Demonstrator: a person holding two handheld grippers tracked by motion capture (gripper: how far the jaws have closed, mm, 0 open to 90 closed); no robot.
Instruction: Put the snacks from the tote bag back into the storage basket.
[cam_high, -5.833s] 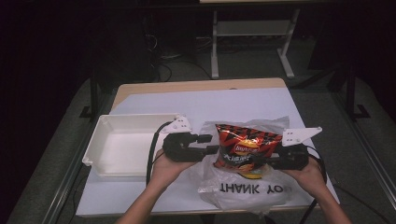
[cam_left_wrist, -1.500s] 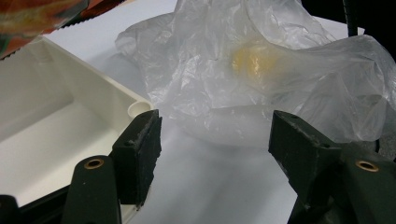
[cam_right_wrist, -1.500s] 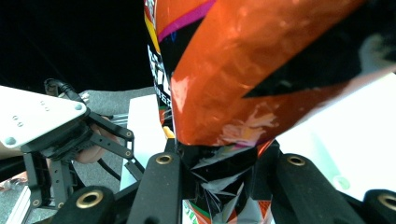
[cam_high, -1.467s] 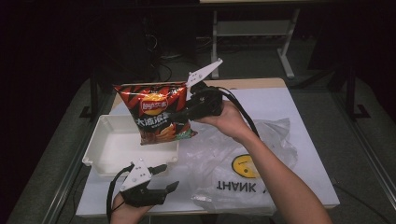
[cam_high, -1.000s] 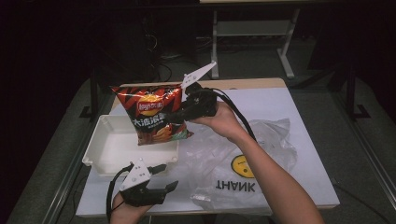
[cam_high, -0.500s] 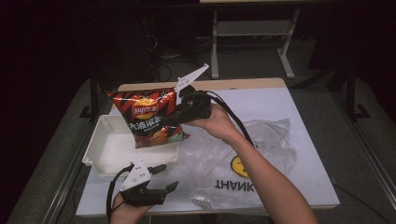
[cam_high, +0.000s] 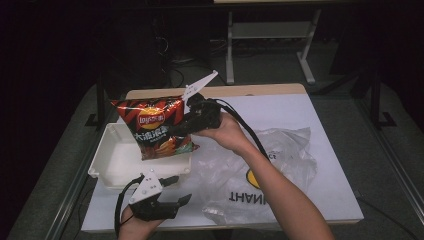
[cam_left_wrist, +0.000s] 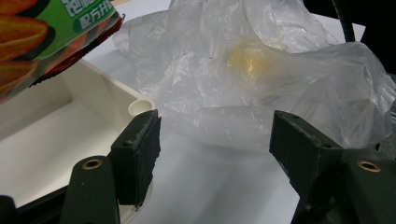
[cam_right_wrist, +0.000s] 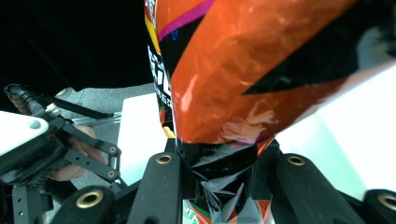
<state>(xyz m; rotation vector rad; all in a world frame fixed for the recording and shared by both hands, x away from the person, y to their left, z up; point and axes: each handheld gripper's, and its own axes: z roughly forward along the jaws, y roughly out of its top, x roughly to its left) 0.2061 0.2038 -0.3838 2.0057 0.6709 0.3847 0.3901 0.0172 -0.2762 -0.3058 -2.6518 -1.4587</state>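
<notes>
A red and black chip bag hangs over the white tray, with my right gripper shut on its right edge. In the right gripper view the bag is pinched between the two black jaws of that gripper. My left gripper rests low at the table's front left, open and holding nothing. In the left gripper view my left gripper points at the crumpled clear plastic bag, with the tray's corner by the left jaw and the chip bag's lower edge above.
The clear plastic bag with a yellow smiley and "THANK YOU" print lies crumpled on the white table cover. A dark floor and a white frame lie beyond the table's far edge.
My right gripper has carried the chip bag left and down, so it now hangs lower over the tray. The left gripper has stayed where it was.
</notes>
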